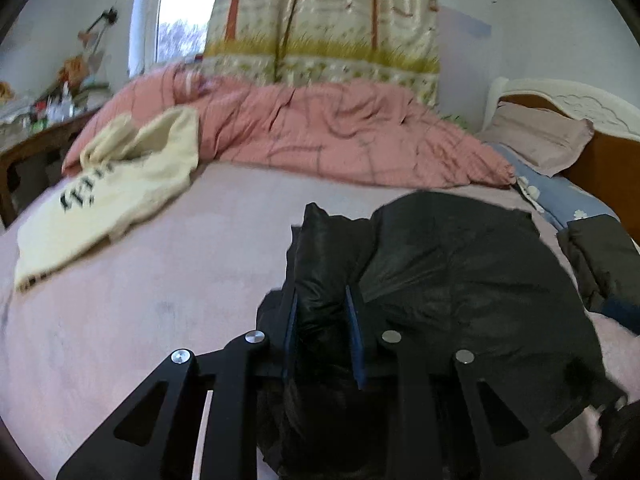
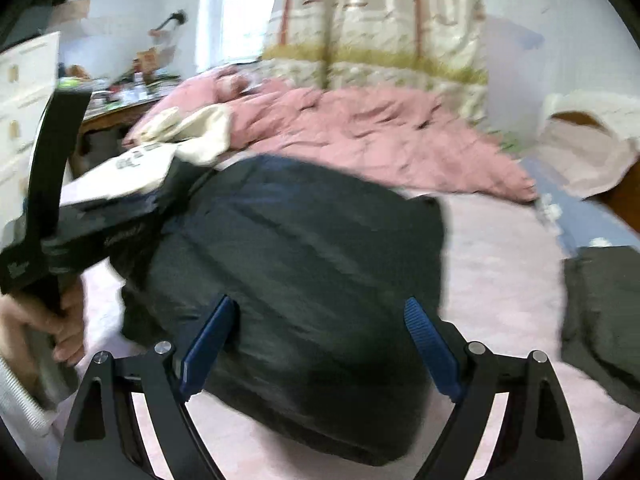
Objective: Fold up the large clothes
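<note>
While the bed (image 1: 120,340) fills the lower half of both views, its pink sheet is seen bare at lower left of the left wrist view. A pink quilt (image 1: 340,132) is heaped across the upper middle, with a patterned curtain (image 1: 328,20) hung behind it. A black padded jacket (image 2: 300,280) is spread at frame centre of the right wrist view; in the left wrist view it is found at centre right. A cream garment (image 1: 108,200) is laid at middle left, apart from the jacket. A second dark folded item (image 2: 604,320) is seen at the right edge.

Left gripper (image 1: 322,320): jaws narrowed and clamped on a puffy roll of the jacket, fabric bulging above the blue pads. Right gripper (image 2: 316,344): jaws held wide apart, jacket bulk seen between them, pads not seen pressing on it. A hand (image 2: 60,320) is seen at lower left of the right wrist view, wrapped on the other gripper's handle.

Handling, judged: jacket is expected to be light, soft, springy, with a slick shell. Thin pinches are likely to slip; a thick bunch or seam edge should be taken. Folds are expected to puff back unless pressed flat.
</note>
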A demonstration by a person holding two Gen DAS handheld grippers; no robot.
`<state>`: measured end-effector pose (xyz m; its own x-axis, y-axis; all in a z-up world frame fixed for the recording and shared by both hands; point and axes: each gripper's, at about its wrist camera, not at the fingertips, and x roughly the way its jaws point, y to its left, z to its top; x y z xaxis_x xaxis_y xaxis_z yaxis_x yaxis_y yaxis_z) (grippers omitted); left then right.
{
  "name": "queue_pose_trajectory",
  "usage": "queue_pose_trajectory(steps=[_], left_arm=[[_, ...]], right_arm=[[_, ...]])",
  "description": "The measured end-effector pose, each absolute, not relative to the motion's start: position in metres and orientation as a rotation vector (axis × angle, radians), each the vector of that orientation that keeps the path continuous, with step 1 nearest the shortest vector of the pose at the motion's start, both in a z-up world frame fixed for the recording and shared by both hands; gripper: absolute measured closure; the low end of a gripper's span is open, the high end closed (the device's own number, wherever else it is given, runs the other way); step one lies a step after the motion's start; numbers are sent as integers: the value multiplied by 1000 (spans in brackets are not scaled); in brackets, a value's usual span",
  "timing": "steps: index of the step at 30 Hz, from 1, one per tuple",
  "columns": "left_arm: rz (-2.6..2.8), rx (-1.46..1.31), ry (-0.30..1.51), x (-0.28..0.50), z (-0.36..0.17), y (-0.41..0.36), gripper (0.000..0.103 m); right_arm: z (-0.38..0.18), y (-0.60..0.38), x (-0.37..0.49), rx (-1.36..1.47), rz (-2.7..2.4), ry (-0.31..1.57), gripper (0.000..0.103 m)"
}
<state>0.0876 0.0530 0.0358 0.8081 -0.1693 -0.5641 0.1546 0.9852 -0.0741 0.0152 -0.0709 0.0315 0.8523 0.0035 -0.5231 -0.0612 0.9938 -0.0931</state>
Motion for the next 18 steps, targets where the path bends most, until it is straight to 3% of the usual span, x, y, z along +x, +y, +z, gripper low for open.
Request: queue_pose_trajectory(steps=[6, 10, 18], left_arm=[[-112, -32, 692, 97, 11, 59, 81], [-123, -107, 777, 106, -8, 72, 76], [-161, -241, 768, 97, -11, 93, 56]], right_arm=[[35, -78, 13, -98, 15, 551, 14], [34, -93, 18, -49, 33, 572, 14], [32, -110, 19, -1, 53, 568, 14]])
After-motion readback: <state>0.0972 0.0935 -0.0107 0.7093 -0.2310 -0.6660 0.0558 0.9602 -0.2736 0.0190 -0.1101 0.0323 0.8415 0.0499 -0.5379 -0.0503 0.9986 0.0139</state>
